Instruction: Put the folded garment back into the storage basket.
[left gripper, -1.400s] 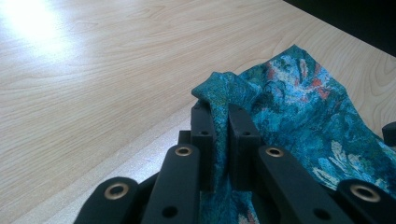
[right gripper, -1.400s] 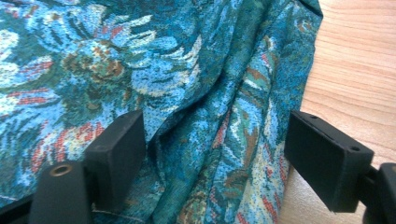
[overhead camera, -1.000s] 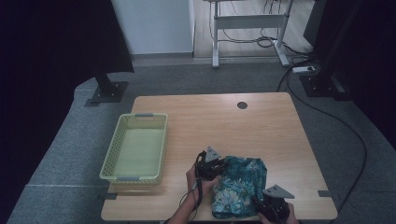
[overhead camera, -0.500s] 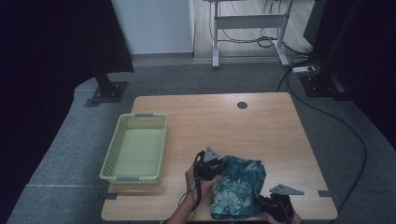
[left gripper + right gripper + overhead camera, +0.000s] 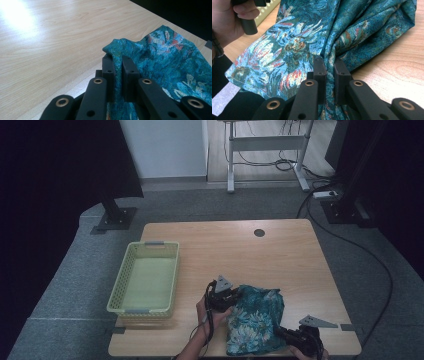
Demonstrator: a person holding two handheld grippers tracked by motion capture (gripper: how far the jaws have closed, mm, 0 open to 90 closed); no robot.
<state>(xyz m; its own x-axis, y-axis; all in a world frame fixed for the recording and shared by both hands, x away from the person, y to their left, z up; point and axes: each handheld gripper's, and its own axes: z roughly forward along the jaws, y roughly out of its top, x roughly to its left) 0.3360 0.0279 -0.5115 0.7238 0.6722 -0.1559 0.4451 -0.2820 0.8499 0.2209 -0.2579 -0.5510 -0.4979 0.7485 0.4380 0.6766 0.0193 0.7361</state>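
While the basket point(image 5: 145, 277) holds nothing, both grippers' jaws pinch the teal cloth point(image 5: 255, 320).

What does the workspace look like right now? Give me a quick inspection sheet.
Surface: wooden table, bare at the far half, round hole near the far edge.
Job's things: teal cloth bunched at the near edge; green basket left, nothing seen inside.
Clutter: nothing seen.
Grippers: left claw shut on cloth; right claw shut on cloth.
Cables: black cable on the floor right.
Surroundings: grey floor, desk frame behind.
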